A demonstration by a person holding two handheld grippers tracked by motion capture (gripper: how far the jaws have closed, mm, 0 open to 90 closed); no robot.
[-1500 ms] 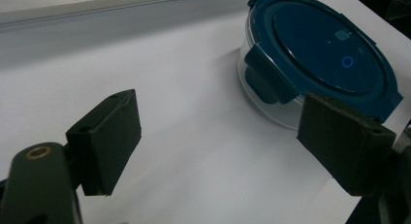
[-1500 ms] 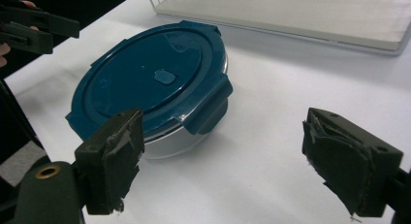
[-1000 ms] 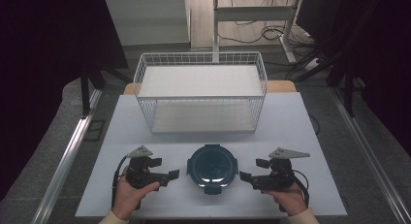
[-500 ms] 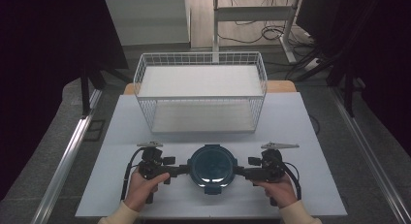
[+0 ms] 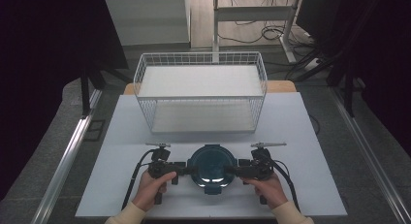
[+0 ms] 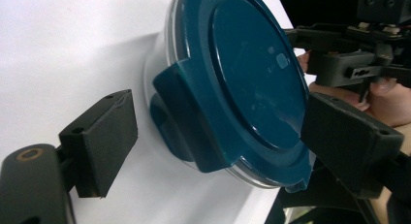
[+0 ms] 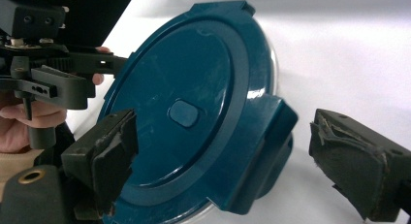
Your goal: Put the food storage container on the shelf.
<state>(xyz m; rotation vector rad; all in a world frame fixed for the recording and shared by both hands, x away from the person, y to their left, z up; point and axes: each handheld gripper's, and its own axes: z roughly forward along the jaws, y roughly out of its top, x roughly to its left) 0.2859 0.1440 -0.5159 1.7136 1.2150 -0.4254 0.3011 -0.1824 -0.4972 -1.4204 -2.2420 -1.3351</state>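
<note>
At lower centre of the high view, a round blue-lidded container [image 5: 211, 168] sits on the white desk [image 5: 300, 136] between the left hand-held gripper [image 5: 186, 168] and right hand-held gripper [image 5: 231, 170], each with jaws apart around a side latch, apparently to unclip or lift it.

no text, label, brand, number or sign can be read anywhere in these pictures. the blue lid [image 5: 211, 166], in the lower middle of the high view, has a small raised oblong at its centre, plain and unmarked in the right gripper view [image 7: 184, 112]. the wire basket [image 5: 200, 95] in the upper middle of the high view carries no tag that can be made out.
</note>
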